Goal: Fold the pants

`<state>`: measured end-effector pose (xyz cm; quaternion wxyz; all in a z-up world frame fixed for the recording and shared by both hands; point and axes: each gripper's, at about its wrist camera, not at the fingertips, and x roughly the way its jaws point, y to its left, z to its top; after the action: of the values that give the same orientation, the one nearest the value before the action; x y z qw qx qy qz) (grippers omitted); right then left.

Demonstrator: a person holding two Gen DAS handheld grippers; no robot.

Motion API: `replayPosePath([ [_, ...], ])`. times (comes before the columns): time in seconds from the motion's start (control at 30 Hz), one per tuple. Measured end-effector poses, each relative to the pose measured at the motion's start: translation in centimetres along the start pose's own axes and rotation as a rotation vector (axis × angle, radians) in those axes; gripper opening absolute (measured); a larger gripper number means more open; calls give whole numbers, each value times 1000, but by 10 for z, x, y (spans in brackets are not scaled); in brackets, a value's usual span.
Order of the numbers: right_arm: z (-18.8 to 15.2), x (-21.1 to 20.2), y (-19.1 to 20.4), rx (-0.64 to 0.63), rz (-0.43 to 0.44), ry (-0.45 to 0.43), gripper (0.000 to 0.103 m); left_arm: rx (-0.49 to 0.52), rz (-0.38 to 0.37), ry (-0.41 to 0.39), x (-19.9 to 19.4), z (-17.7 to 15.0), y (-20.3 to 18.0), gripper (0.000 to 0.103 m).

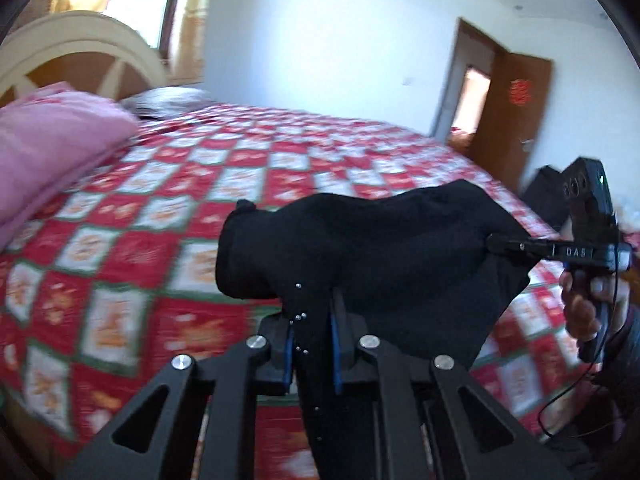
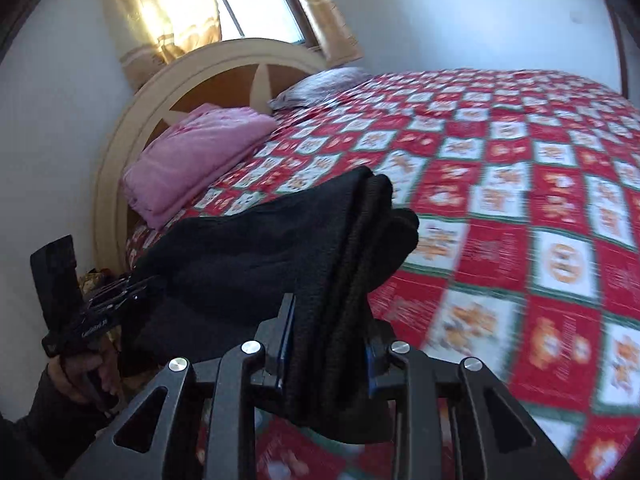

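Over the bed: both grippers raised above the red-and-white checked bedspread (image 1: 168,184), black pants (image 1: 360,248) slung between them, clear of the cover.
Left gripper (image 1: 312,340): jaws nearly together, blue pads clamped on a thin fold of the pants; cloth runs up out of the jaws and hangs down behind them. Angled downward toward the bed.
Right gripper (image 2: 328,344): jaws narrow, closed on a thick bunch of several layers of the pants (image 2: 280,240); folded edges stand up between the fingers. Also angled downward.
Right gripper, seen from left wrist view (image 1: 516,246): fingers point sideways into the cloth edge, at the right side of the bed.
Right hand (image 1: 584,304): wrapped round the handle below the gripper body, dark sleeve at the wrist.
Left hand (image 2: 86,368): grips the handle of its gripper at the near left, beside the headboard end; dark sleeve visible.
Pants: sagging span between the two grips, bunched and rounded at the far end; no contact with the bedspread that I can make out.
Headboard end: pink folded blanket (image 2: 192,156) on the bedspread by the cream headboard (image 2: 132,120); grey pillow (image 2: 320,84) beyond it.
Note: bedspread blurred in both views.
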<state>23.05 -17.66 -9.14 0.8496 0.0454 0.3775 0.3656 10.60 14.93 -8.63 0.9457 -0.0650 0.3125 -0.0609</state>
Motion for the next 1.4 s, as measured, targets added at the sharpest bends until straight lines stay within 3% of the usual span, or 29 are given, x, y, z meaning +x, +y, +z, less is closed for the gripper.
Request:
replayPosePath([
  [0.1,-3,52,-1,40,3,80,30,-29,78,70,24,-19,24,26],
  [0.17,-9,70,-12,69,-51,105,36,-32,141,117,41,-37,32,54],
  [0.2,-11,74,-22,106,-44,111,48,-30,154,113,44,-41,32,59],
  [0.27,-18,74,-43,178,-41,123,57,-39,178,95,46,-49,33,75],
  [0.37,-23,63,-58,206,-36,107,61,-66,176,101,41,-51,40,77],
  [0.5,-25,36,-61,214,-104,49,63,-63,223,118,24,-46,40,77],
  [0.6,-29,8,-56,210,-188,-14,63,-54,233,85,3,-41,32,77],
  [0.7,-37,-25,-50,221,-204,-69,63,-16,243,46,-16,-36,19,84],
  [0.83,-46,-60,-27,177,-257,-105,63,12,219,-16,-37,-29,-1,93],
  [1.07,-65,-106,15,93,-306,-165,64,52,159,-60,-50,-18,-29,93],
  [1.4,-78,-129,56,7,-339,-207,66,20,140,-118,-67,-15,-37,97],
])
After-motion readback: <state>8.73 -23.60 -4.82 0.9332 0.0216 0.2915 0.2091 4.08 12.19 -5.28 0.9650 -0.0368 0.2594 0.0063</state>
